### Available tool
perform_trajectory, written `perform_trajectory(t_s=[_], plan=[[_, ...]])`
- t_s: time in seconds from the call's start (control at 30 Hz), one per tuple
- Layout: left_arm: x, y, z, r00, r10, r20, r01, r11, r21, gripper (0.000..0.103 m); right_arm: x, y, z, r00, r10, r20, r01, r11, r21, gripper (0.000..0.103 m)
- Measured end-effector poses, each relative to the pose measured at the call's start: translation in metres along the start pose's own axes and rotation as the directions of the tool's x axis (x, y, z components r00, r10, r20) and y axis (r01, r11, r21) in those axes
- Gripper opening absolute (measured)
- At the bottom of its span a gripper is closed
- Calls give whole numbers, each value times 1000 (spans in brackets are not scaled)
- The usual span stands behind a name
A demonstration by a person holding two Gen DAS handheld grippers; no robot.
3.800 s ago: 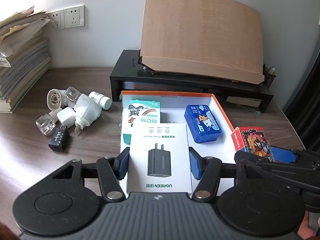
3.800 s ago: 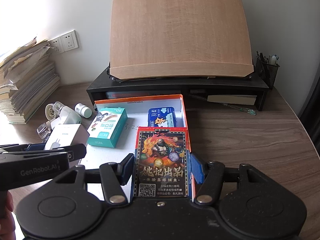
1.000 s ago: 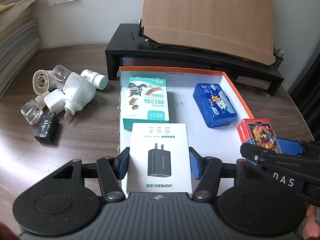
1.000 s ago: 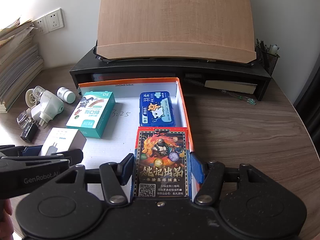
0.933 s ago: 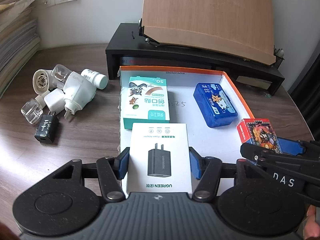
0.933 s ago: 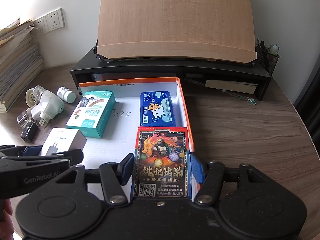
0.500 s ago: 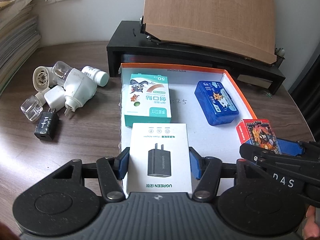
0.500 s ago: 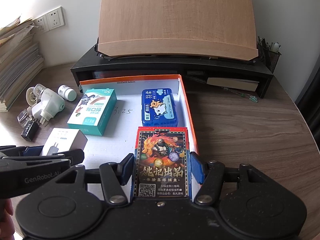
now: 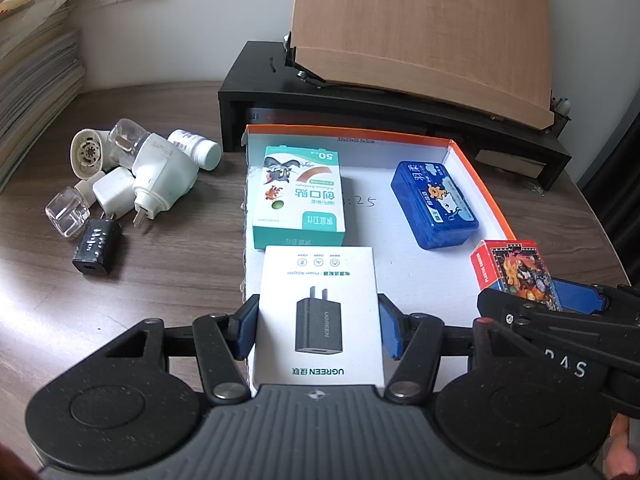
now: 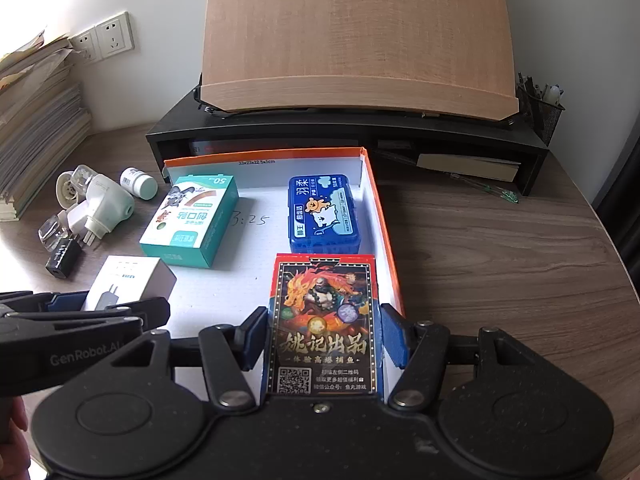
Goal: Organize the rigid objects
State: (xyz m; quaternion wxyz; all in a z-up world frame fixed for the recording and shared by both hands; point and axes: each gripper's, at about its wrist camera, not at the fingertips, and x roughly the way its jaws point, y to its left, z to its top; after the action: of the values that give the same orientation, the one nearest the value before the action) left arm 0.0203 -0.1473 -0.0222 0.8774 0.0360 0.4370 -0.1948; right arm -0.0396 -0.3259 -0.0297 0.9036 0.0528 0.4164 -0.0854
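Observation:
My left gripper [image 9: 319, 320] is shut on a white charger box [image 9: 318, 300], its blue pads pressing both sides, at the front left of the orange-rimmed tray [image 9: 480, 184]. My right gripper [image 10: 324, 332] is shut on a red card box [image 10: 324, 312] at the tray's front right, beside the orange wall [image 10: 384, 224]. A teal plaster box [image 9: 300, 196] and a blue tin [image 9: 434, 204] lie further back in the tray. I cannot tell whether the held boxes touch the tray floor.
Left of the tray lie several plugs and adapters [image 9: 160, 176], a black charger [image 9: 96, 246] and a white bottle [image 9: 196, 150]. Behind it stands a black shelf [image 9: 280, 92] carrying a wooden board [image 9: 420, 28]. A paper stack [image 9: 32, 60] fills the far left; a mesh pen holder [image 10: 540, 108] stands far right.
Since the oldest frames both grippers have come forward over the tray, each still gripping its box. In the last second nothing visibly shifts beyond a slight drift.

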Motion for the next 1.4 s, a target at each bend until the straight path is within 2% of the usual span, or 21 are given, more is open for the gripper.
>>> perform_trajectory(t_s=[1.07,1.23,1.4], plan=[[10,-1,4,1000,-3,-15,3,1000,-5,60,14,-1,6,1000,8,-22,-9,1000,-13,72],[15,-3,5,1000,-11,-25,11,1000,-6,60,19,-3,7,999,8,-35,-8,1000,-10,72],[21,-7,6,999,-40,-31,39,999,-7,60,18,-3,8,1000,-18,-10,18,1000,-22,71]])
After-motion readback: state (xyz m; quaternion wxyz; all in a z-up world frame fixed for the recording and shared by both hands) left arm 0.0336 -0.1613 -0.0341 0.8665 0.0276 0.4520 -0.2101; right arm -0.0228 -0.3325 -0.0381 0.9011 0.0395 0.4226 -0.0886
